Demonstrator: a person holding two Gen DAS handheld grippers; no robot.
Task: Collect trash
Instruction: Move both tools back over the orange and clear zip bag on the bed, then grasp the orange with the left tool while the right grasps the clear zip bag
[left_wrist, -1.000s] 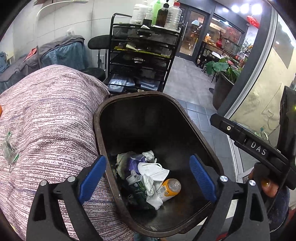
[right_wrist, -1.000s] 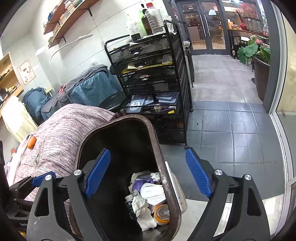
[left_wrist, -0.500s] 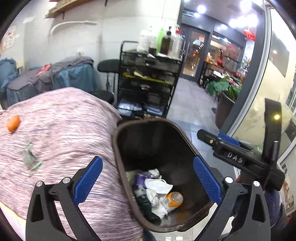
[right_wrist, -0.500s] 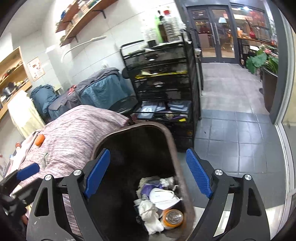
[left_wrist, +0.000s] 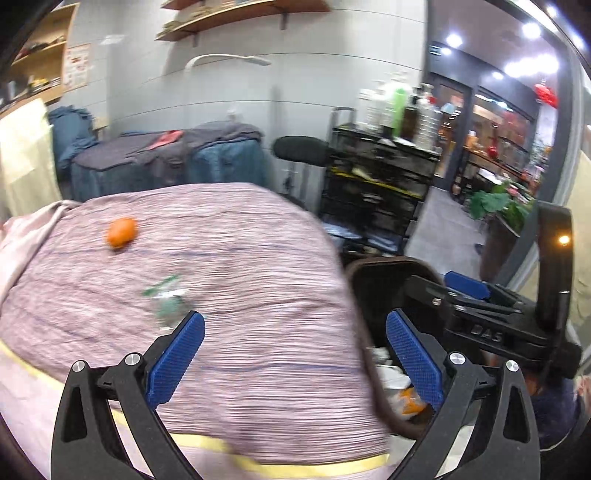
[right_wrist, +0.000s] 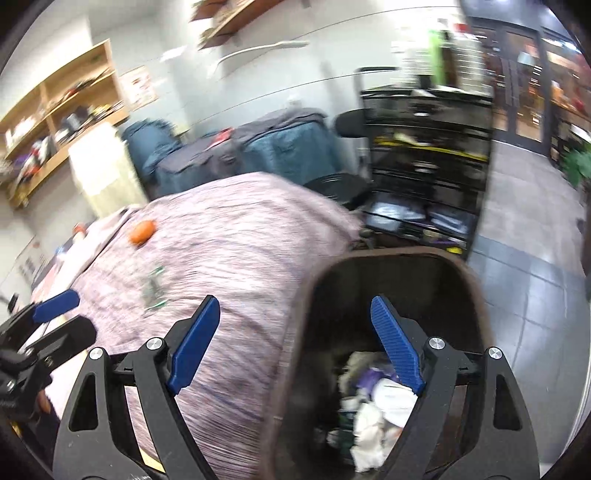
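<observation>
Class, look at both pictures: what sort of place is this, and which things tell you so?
Probably a massage or treatment room in a shop: a cloth-draped bed, a black trolley topped with bottles, and glass doors opening onto a lit shopfront.

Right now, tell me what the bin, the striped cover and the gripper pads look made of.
Bin: likely moulded plastic, dark brown, smooth rim.
Striped cover: woven fabric, matte, draped over the edge.
Pads on the hand-held gripper: blue, ribbed, probably rubber or plastic; blur leaves it open.
</observation>
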